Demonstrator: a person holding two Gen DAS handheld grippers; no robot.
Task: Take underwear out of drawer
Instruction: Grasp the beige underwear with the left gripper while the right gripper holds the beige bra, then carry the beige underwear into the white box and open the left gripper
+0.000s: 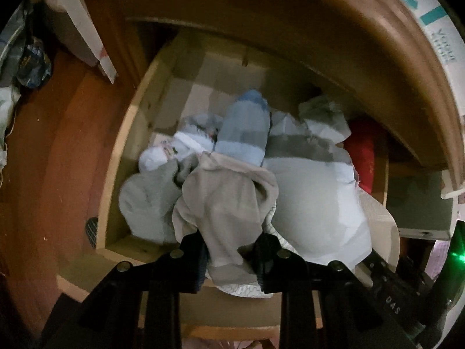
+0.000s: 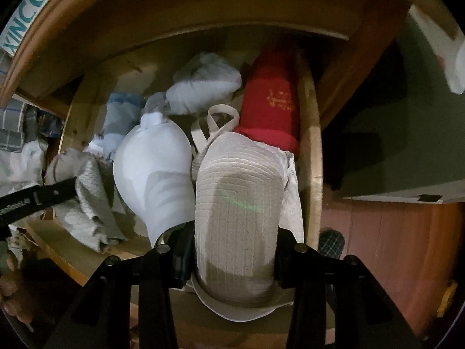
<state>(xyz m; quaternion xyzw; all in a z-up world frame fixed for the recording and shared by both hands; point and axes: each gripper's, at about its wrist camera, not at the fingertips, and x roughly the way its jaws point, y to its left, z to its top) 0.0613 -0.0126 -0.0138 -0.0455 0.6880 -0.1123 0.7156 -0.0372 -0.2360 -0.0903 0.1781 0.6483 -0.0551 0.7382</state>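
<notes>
An open wooden drawer [image 1: 116, 192] holds a heap of underwear and socks. My left gripper [image 1: 232, 253] is shut on a beige-grey cloth garment [image 1: 229, 203] at the drawer's front edge. My right gripper [image 2: 232, 250] is shut on a cream ribbed bra cup [image 2: 238, 203] at the drawer's right front; its strap [image 2: 218, 122] loops behind. A white bra cup [image 2: 151, 168] lies just left of it. The left gripper's arm [image 2: 37, 197] shows at the left of the right wrist view.
In the drawer lie a blue-grey sock roll [image 1: 244, 125], a red rolled garment [image 2: 273, 101], a white bundle [image 2: 203, 87] and grey cloth [image 1: 148, 200]. The cabinet top overhangs the drawer's back. The wooden floor [image 1: 43, 145] lies to the left, a slipper [image 2: 331, 241] to the right.
</notes>
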